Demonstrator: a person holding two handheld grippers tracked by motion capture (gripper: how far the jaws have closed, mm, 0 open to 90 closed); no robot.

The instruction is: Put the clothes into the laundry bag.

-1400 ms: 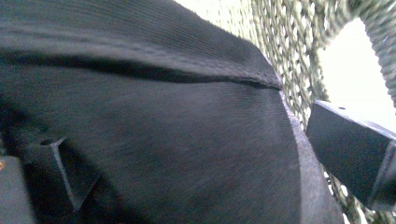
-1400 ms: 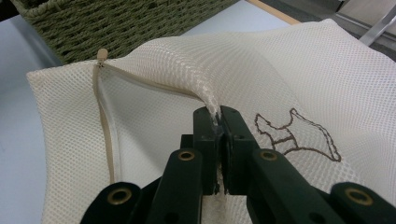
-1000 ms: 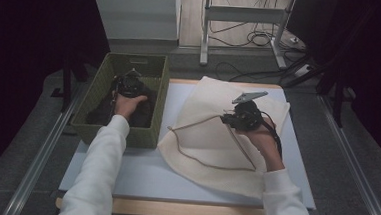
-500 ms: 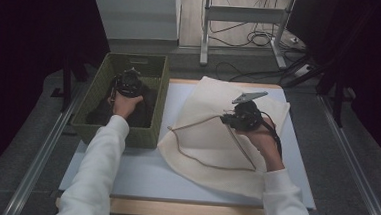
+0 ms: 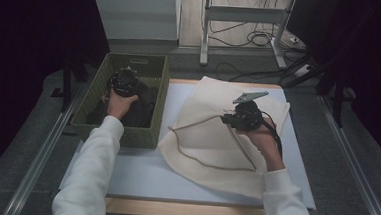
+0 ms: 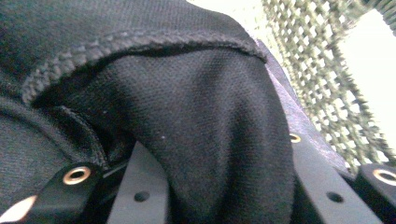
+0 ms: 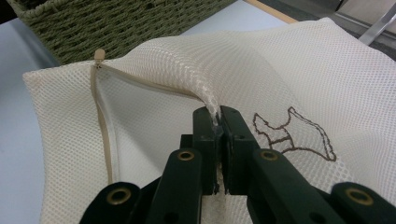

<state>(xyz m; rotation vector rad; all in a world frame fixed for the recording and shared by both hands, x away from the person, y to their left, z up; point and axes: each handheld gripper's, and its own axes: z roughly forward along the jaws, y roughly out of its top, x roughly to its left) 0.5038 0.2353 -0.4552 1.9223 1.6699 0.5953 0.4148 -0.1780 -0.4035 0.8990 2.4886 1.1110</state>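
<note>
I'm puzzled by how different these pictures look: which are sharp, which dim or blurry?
High view: dim, dark surroundings, table lit. Left gripper view: black cloth very close and soft, basket blurred, bright glare behind. Right gripper view: evenly lit, mesh bag crisp.

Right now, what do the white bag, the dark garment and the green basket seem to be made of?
White bag: probably synthetic mesh, fine open holes, matte. Dark garment: knitted black fabric with a stitched hem, likely cotton or polyester. Green basket: woven strands, maybe paper cord or seagrass.

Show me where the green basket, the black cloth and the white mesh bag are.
green basket (image 5: 118, 132): high view, near wall.
black cloth (image 6: 210, 135): left gripper view, middle fold.
white mesh bag (image 7: 289, 60): right gripper view, upper mesh.
</note>
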